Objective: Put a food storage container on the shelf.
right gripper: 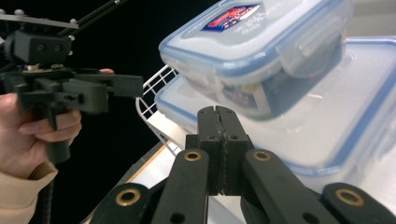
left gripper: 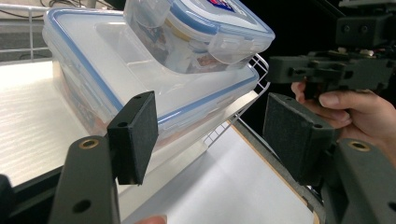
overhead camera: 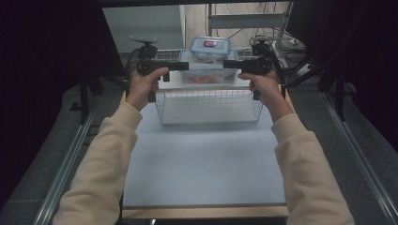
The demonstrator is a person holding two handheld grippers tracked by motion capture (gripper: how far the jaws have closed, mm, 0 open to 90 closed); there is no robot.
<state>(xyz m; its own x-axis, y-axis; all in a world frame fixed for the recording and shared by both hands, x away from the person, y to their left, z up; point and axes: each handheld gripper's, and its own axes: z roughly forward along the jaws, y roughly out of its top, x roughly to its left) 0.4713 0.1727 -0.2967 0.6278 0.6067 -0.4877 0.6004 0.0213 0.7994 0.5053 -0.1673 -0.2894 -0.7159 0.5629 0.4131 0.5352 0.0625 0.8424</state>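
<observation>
Right claw (right gripper: 219,140) pressed shut, empty; high view hides this.

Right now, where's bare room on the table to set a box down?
The near half of the table, between the sleeves, in front of the wire basket. Crowded at the far edge: the big box, the small box and both grippers.

Two clear lidded containers, one small (overhead camera: 210,48) stacked on one large (overhead camera: 209,74), one wire basket (overhead camera: 209,107), two claws, left (overhead camera: 179,66), right (overhead camera: 231,64)
</observation>
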